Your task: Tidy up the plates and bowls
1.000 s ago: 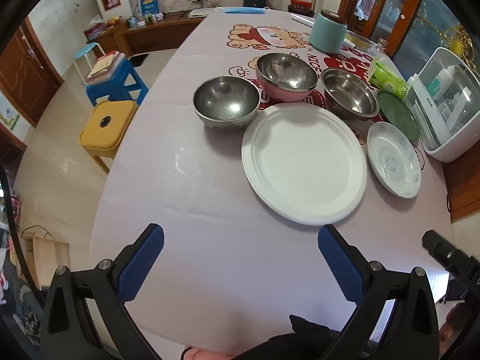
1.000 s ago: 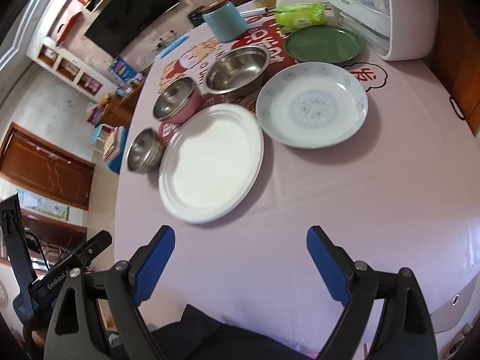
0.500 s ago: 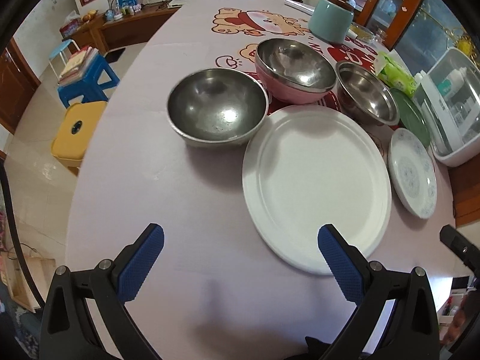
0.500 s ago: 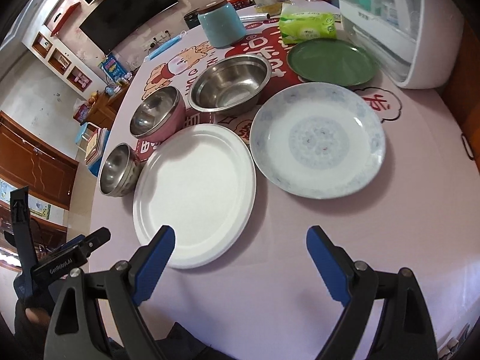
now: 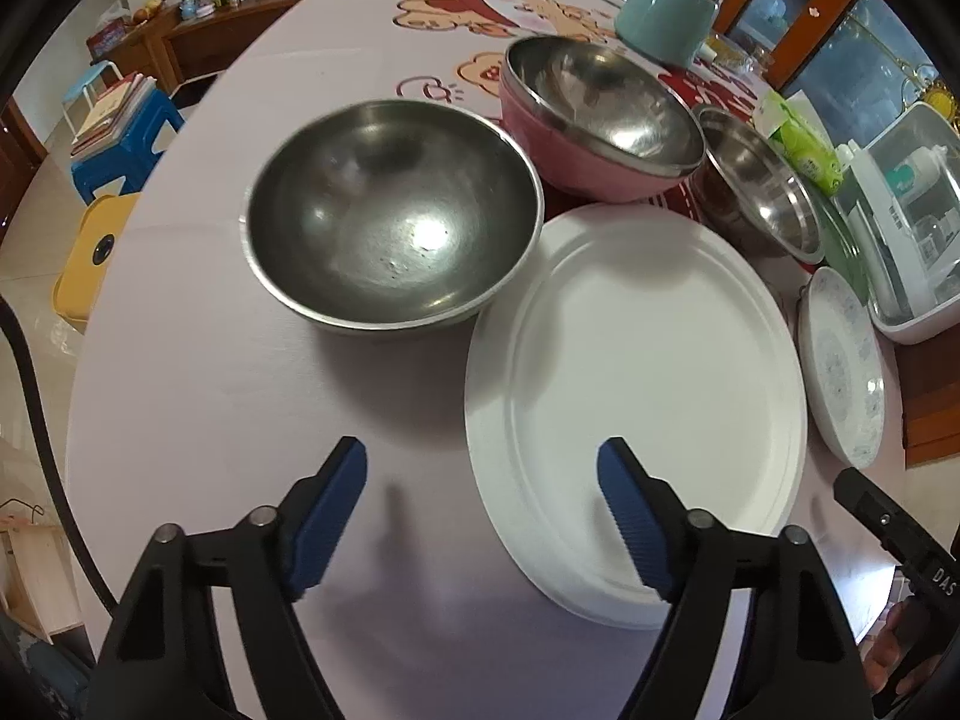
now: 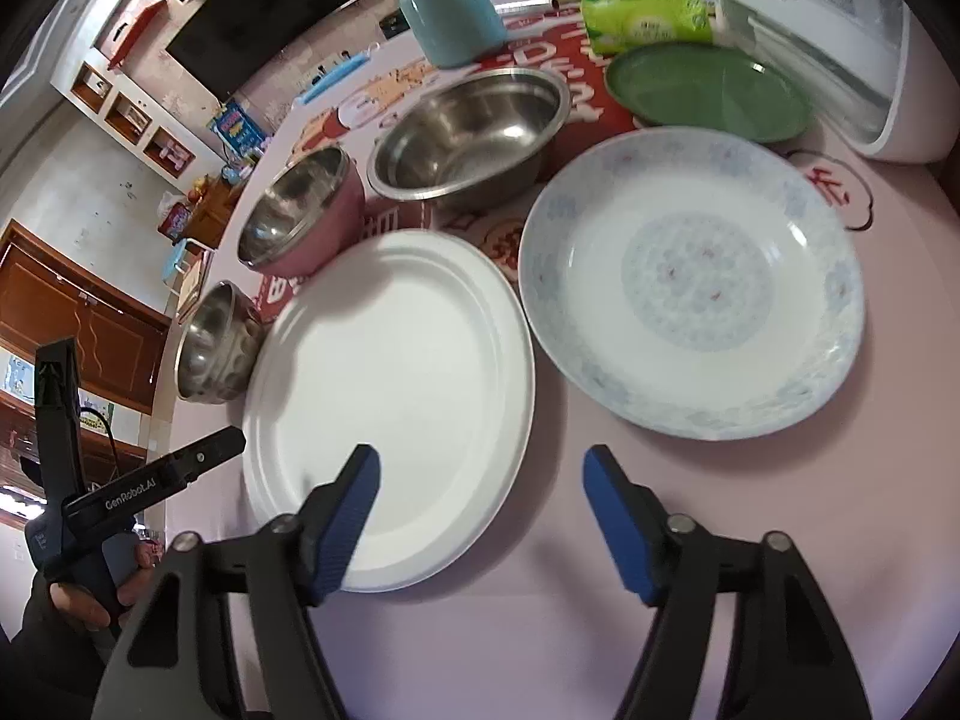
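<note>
Two grippers hang over the near edge of the table (image 5: pixel 198 372), both with jaws closing and nothing pressed between the pads. The left gripper (image 5: pixel 482 483) straddles the near left rim of the white plate (image 5: pixel 636 396): its right finger is over the plate, its left over bare cloth. The right gripper (image 6: pixel 482 483) straddles the same plate's near right rim (image 6: pixel 390 396), left finger over the plate, right finger over cloth. The plate lies flat near the table's near edge.

Beyond it, toward the far edge, stand three bowls in a row: a steel bowl (image 5: pixel 390 222) just beside the plate's far left rim, a pink bowl (image 5: pixel 600 126) with a steel lining, and a wider steel basin (image 5: pixel 756 186). A patterned plate (image 6: pixel 690 282) lies just beside the white plate on the right, with a green plate (image 6: pixel 708 93) behind it. Near the right edge sits a white box (image 6: pixel 840 48); a teal pot (image 6: pixel 456 18) and a green packet (image 6: pixel 648 18) stand farther back.
</note>
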`<state>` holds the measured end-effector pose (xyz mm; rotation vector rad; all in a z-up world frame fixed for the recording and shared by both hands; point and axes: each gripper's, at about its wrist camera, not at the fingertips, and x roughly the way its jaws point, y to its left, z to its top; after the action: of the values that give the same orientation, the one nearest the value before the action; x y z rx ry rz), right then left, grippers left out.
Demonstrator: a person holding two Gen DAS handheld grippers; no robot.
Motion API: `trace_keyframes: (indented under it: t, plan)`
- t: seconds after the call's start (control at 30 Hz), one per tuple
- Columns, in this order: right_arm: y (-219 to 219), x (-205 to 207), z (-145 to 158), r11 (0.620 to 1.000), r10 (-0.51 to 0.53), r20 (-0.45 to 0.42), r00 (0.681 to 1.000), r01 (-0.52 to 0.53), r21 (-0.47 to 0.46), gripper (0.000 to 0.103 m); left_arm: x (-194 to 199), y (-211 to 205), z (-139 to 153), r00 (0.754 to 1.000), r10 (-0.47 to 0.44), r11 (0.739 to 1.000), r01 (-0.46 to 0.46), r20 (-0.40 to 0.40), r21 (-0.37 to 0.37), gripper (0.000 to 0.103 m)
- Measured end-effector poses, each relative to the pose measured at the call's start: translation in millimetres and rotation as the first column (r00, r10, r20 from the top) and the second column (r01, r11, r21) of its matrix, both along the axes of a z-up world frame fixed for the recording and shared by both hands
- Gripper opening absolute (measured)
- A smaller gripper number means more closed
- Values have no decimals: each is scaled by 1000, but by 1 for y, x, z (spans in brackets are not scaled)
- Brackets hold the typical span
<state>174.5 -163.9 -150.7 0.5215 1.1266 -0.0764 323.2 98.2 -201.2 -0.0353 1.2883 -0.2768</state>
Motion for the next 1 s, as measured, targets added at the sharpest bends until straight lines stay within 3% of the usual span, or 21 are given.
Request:
trace_keyframes:
  t: [0.17,0.33,0.7,1.0]
  plan:
    - [2,6,-14,1000,-3,-16,1000,3,12,50,7,-3,-13,999,-4,1000,3,-35,-11,58]
    - [-3,10,-19,999,-23,-6,1000,23,23,46,10,-7,-20,999,-19,1000,18,-48,-17,47]
    - [-16,11,-35,994,-78,-16,997,79,79,25,13,-17,-20,996,-86,996,86,-5,13,36]
    - [-16,11,-36,993,-69,-4,998,69,94,17,17,-20,-21,997,-75,997,75,4,22,23]
